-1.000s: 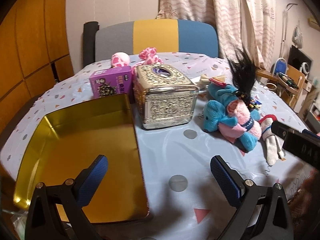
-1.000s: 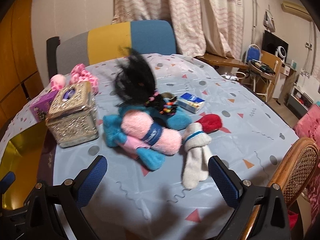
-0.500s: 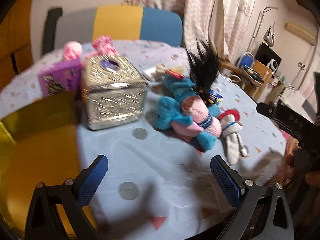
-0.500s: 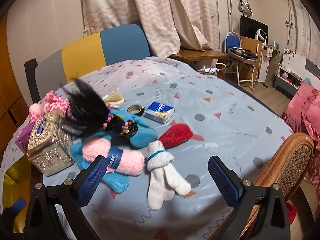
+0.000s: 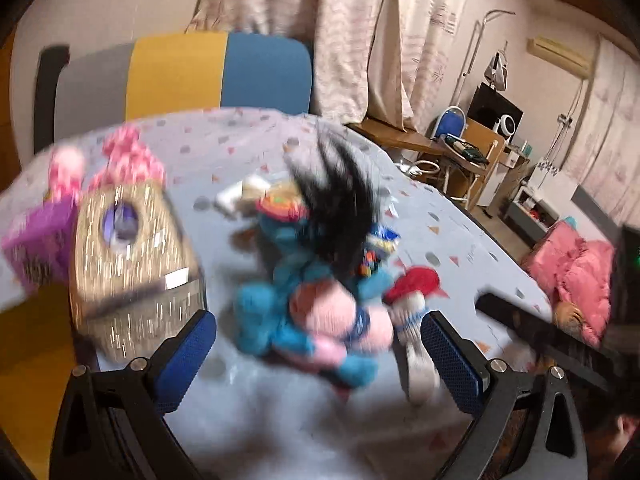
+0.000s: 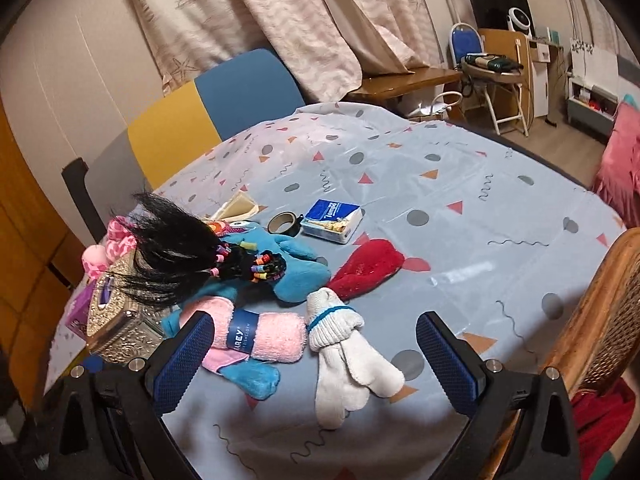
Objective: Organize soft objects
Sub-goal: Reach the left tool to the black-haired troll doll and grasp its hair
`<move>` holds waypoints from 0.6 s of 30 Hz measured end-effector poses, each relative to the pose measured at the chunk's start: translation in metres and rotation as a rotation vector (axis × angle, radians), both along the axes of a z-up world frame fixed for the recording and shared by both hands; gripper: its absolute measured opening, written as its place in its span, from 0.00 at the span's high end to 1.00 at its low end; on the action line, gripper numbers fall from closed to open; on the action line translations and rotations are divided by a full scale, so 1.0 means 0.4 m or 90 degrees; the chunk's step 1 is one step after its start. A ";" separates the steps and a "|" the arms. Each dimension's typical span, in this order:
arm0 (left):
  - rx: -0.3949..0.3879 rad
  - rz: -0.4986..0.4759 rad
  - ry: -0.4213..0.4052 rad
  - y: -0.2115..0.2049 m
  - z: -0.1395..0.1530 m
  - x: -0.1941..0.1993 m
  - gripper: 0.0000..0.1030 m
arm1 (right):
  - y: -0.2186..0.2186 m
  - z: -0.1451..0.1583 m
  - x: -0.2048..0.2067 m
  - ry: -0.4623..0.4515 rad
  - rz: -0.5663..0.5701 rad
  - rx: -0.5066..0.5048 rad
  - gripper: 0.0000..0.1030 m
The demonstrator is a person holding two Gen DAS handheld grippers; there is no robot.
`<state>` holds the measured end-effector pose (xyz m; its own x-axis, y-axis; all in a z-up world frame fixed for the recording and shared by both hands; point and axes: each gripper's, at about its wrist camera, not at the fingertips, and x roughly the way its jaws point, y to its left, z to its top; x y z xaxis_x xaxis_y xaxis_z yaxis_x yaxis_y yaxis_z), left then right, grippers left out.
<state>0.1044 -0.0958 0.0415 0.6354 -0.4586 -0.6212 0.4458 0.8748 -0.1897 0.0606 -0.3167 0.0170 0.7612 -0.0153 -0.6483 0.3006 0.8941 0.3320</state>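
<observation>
Curtains hang behind a table [image 6: 460, 184] under a pale blue patterned cloth, with a colour-block chair [image 6: 208, 116] at the far side. Both my left fingers [image 5: 318, 354] and my right fingers [image 6: 314, 354] are spread wide and hold nothing.

Soft things lie heaped near the table's front edge: a blue plush [image 6: 296, 264] with a black tuft of hair [image 6: 172, 248] on it, a pink towel roll [image 6: 260, 338] with a dark band lying on the plush, white gloves [image 6: 344, 354] just beside the roll, and a red mitten [image 6: 366, 266] behind them. A silver box [image 6: 116, 330] stands to the left.

All of these look light and squashy, none fragile or slippery. I judge the roll best pinched across its banded middle, the gloves at the banded cuff where they are bundled. The left view is blurred, so I trust the right view for positions.
</observation>
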 end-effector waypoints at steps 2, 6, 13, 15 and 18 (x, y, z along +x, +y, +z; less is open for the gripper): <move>0.019 -0.003 -0.021 -0.030 0.012 0.033 0.00 | -0.002 -0.002 0.000 -0.003 0.002 0.007 0.00; 0.020 -0.020 -0.004 -0.084 0.006 0.125 0.00 | -0.012 -0.006 -0.001 -0.010 0.004 0.030 0.00; 0.018 -0.010 0.029 -0.168 -0.036 0.258 0.05 | -0.023 -0.015 0.002 -0.005 0.009 0.059 0.00; 0.008 -0.032 0.049 -0.180 -0.050 0.282 0.54 | -0.021 -0.016 0.003 -0.004 0.011 0.058 0.00; -0.010 -0.047 0.077 -0.173 -0.062 0.290 0.85 | -0.018 -0.015 0.004 -0.002 0.013 0.052 0.00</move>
<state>0.2205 -0.1648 0.0168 0.5208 -0.5114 -0.6836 0.4812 0.8373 -0.2597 0.0623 -0.3237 0.0111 0.7631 0.0532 -0.6440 0.2818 0.8695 0.4057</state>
